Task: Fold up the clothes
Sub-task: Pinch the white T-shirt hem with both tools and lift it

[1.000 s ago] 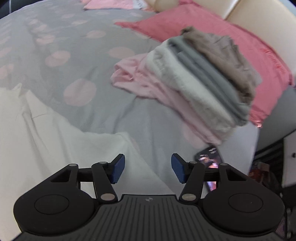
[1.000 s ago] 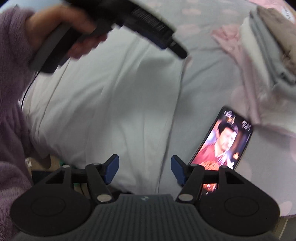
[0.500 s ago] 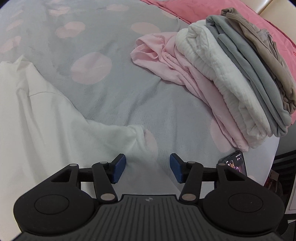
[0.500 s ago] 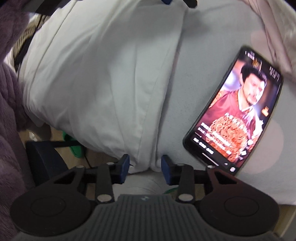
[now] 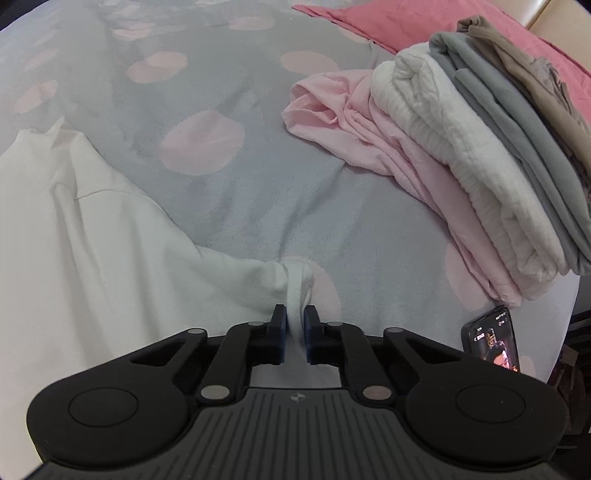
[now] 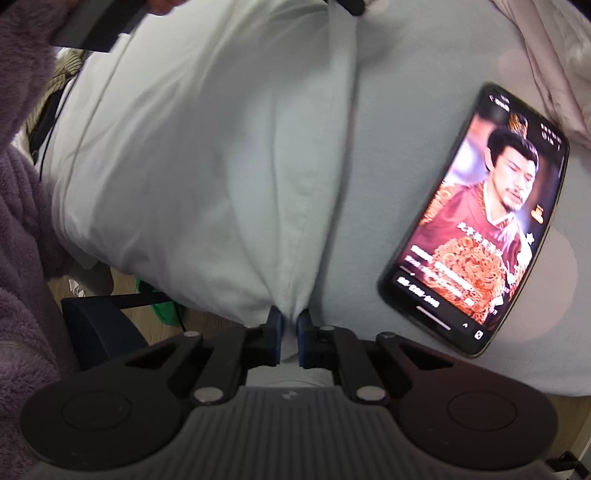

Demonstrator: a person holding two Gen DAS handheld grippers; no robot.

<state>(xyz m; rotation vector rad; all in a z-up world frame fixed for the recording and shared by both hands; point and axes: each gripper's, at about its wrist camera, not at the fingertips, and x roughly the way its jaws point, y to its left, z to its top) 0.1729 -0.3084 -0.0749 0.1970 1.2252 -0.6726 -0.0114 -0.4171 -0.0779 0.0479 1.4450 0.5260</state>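
A white garment (image 5: 85,236) lies spread on the grey bed cover with pink dots. My left gripper (image 5: 294,325) is shut on a bunched sleeve end of this garment, the cloth pinched between the blue pads. In the right wrist view the same white garment (image 6: 207,158) covers the bed's near edge, and my right gripper (image 6: 289,328) is shut on its lower corner. The left-hand tool (image 6: 96,26) and a hand in a purple fleece sleeve show at the top left there.
A stack of folded clothes (image 5: 480,147), pink, white, grey and brown, sits at the right of the bed by a red pillow (image 5: 406,26). A phone (image 6: 480,221) playing video lies near the bed edge. A dark chair (image 6: 99,325) and wooden floor lie below.
Both grippers have gone from open to shut, each pinching the white garment. The left one dropped onto the sleeve end; the right one moved down to the bed edge beside the phone.
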